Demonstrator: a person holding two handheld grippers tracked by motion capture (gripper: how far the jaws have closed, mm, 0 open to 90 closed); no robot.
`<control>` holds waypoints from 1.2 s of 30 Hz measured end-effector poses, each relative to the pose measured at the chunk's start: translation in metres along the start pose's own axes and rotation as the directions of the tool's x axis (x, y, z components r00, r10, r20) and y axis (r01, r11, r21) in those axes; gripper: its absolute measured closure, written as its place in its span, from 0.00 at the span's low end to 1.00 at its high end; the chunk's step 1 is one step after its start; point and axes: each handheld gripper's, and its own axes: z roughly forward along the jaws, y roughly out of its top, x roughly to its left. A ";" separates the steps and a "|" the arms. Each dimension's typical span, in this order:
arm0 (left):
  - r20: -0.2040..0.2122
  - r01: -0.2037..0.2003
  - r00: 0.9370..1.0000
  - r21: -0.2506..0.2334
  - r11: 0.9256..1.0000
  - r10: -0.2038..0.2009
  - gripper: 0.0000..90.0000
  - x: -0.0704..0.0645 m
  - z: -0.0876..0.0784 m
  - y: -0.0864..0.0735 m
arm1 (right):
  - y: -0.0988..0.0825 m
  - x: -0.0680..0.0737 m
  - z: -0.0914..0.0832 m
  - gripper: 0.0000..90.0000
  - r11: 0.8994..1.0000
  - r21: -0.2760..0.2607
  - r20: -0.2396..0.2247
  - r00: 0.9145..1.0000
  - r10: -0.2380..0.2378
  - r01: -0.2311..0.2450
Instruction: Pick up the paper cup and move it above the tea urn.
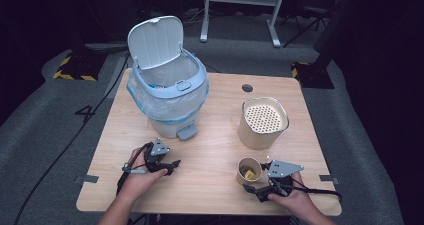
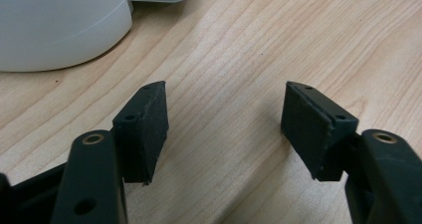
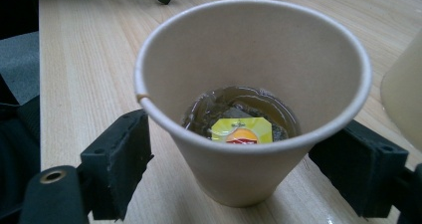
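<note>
Right tongs (image 3: 239, 149) held low and level near the desk's (image 1: 210, 135) front edge, jaws spread either side of a paper cup (image 3: 249, 99) with a tea bag inside, pads not pressing, left tongs (image 2: 224, 124) angled down over bare wood beside the bin (image 1: 167, 85), jaws wide, nothing between

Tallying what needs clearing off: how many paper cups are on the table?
1: the paper cup stands near the table's front edge between the right gripper's jaws, tea bag inside. None seems hidden.

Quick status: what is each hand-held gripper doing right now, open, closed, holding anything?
Left hand-held gripper: open, bare table between its jaws.
Right hand-held gripper: open, jaws either side of the paper cup, pads not pressing on it.
</note>
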 end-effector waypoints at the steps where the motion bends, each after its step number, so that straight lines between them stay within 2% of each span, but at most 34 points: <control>1: -0.003 0.001 1.000 0.001 1.000 -0.001 0.39 0.000 0.000 0.000 | 0.000 0.000 0.001 0.20 1.000 -0.001 -0.001 1.000 0.002 -0.002; 5: -0.023 0.007 1.000 0.002 1.000 -0.007 0.37 -0.001 0.001 0.001 | -0.002 0.000 0.005 0.22 1.000 -0.015 0.014 1.000 -0.006 0.006; 13: -0.024 0.007 1.000 0.003 1.000 -0.007 0.36 0.000 0.001 0.001 | -0.004 -0.003 0.011 0.27 0.994 -0.099 -0.005 0.999 0.044 -0.045; 18: -0.024 0.017 1.000 0.001 1.000 -0.017 0.36 0.000 0.001 0.001 | -0.003 -0.003 0.010 0.31 0.994 -0.104 -0.002 1.000 0.030 -0.030; 20: -0.022 0.015 1.000 0.004 1.000 -0.015 0.36 0.001 0.001 0.001 | -0.002 -0.003 0.009 0.32 0.995 -0.097 -0.016 0.999 0.032 -0.033; 25: -0.024 0.022 0.999 0.004 1.000 -0.022 0.35 0.006 0.002 0.002 | 0.002 -0.003 0.000 0.33 0.993 -0.112 -0.017 1.000 0.024 -0.026; 30: -0.030 0.018 0.999 0.004 1.000 -0.018 0.35 0.009 0.002 0.002 | 0.008 -0.006 -0.012 0.33 0.992 -0.125 0.002 1.000 0.016 -0.016; 31: -0.031 0.018 0.999 0.005 1.000 -0.017 0.35 0.009 0.002 0.002 | 0.012 -0.008 -0.018 0.33 0.993 -0.121 0.014 1.000 0.008 -0.007; 36: -0.035 0.019 0.999 0.007 1.000 -0.019 0.34 0.008 0.002 0.002 | 0.023 -0.010 -0.028 0.33 0.993 -0.114 0.029 0.999 -0.021 0.024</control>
